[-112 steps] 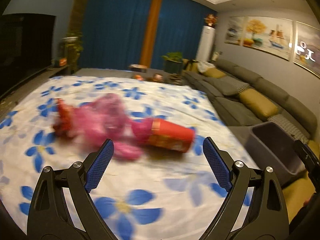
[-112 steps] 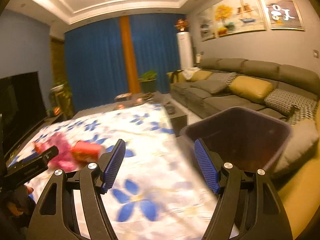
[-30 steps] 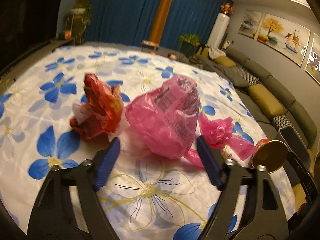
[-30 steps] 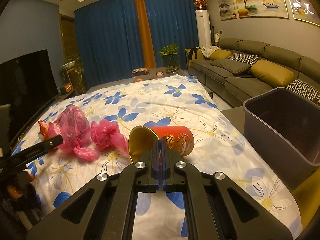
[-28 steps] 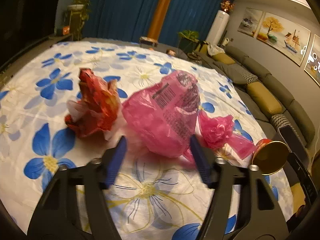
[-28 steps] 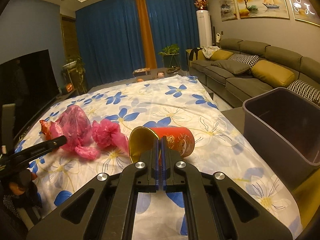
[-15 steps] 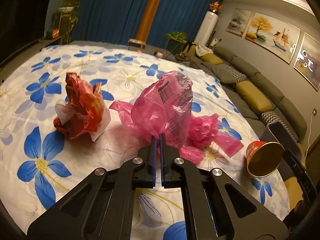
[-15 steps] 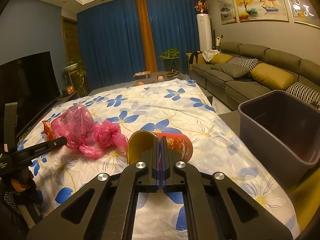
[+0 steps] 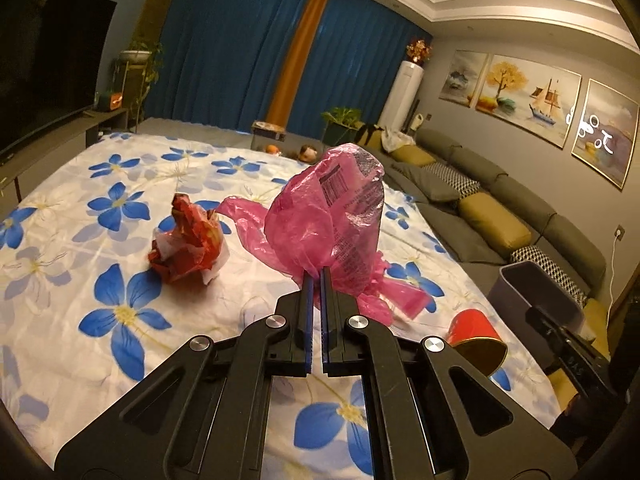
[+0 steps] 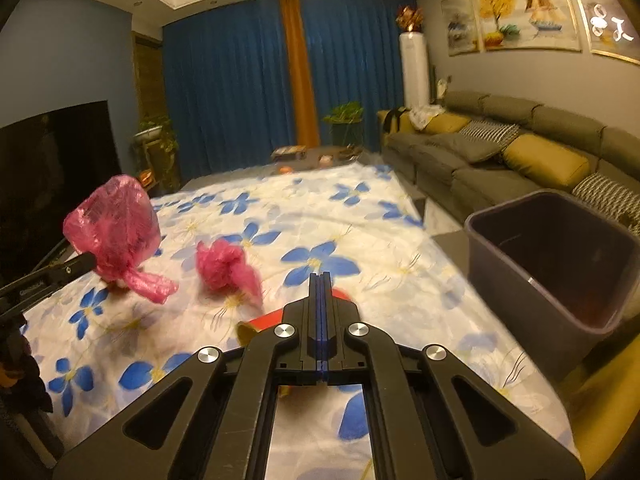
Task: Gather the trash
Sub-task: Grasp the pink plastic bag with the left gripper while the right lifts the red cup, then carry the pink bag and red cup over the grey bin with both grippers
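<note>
Flowered bedsheet point(image 9: 120, 240) below: left gripper point(image 9: 316, 280) pinches the pink bag point(image 9: 332, 216), right gripper point(image 10: 320, 280) clamps the red cup point(image 10: 272, 318), both likely bound for the bin point(image 10: 560, 256) at right.

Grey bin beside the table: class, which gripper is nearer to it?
Right. The right gripper, shut on the red cup, is just left of the bin; the left gripper is across the table.

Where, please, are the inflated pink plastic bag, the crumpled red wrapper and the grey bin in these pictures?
pink plastic bag point(image 9: 328, 220): left wrist view, middle of its puffed body.
red wrapper point(image 9: 186, 246): left wrist view, crumpled centre.
grey bin point(image 10: 516, 264): right wrist view, near outer wall.
</note>
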`<state>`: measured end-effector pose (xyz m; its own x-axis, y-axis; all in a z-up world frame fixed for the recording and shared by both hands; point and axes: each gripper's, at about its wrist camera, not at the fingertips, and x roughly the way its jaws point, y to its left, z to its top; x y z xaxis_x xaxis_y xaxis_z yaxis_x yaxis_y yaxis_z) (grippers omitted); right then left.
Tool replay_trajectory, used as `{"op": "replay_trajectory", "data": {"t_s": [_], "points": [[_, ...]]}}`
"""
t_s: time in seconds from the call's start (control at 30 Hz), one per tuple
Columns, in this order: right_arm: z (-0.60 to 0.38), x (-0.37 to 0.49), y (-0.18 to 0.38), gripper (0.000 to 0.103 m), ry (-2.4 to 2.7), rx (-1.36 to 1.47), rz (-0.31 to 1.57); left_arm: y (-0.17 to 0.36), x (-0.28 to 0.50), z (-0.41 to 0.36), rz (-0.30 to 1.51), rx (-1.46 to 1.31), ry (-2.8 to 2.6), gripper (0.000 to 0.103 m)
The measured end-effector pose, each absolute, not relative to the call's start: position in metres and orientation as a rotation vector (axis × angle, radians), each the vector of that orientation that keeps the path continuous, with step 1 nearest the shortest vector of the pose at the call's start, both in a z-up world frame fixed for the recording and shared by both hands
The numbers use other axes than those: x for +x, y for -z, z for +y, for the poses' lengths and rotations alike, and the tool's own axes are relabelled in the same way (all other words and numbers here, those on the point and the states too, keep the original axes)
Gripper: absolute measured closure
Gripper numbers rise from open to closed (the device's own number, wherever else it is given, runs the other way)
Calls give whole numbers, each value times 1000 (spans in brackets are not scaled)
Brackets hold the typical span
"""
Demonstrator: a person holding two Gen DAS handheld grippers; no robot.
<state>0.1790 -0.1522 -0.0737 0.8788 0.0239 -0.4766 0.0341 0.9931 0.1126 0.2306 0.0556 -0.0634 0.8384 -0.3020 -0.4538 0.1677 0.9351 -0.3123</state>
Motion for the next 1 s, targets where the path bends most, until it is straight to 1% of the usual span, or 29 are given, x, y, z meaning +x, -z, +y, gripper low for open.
{"op": "replay_trajectory", "data": {"t_s": [0.1,0.17,0.2,0.23,0.43,0.5,0.53,0.57,0.63,0.67,0.7,0.77,0.8,0.83,1.0], "points": [[-148,174,77,102,-14,112,520,63,217,58,511,-277,239,101],[-146,166,79,81,-25,115,518,64,210,61,515,-284,240,101],[-144,159,82,63,-19,106,513,64,206,62,515,-286,241,101],[-143,155,84,53,-12,93,514,65,202,63,513,-286,241,101],[-134,145,104,54,-23,31,595,69,183,65,514,-302,252,101],[-135,148,106,55,-1,25,610,71,181,66,518,-300,257,101],[-135,151,106,57,26,9,620,71,179,65,519,-299,259,101],[-136,153,106,62,32,12,626,72,177,65,521,-299,262,101],[-138,154,108,64,49,12,635,72,175,65,521,-298,267,101],[-139,155,109,71,59,5,636,72,174,65,521,-295,268,101],[-140,155,110,75,60,8,640,72,173,65,519,-294,269,101],[-142,155,111,92,74,0,641,71,170,64,516,-292,273,101],[-142,155,111,96,76,-5,637,71,170,63,515,-289,274,101],[-143,154,110,98,78,-5,632,70,170,62,514,-287,276,101],[-150,147,104,99,84,11,586,66,168,57,502,-280,283,101]]}}
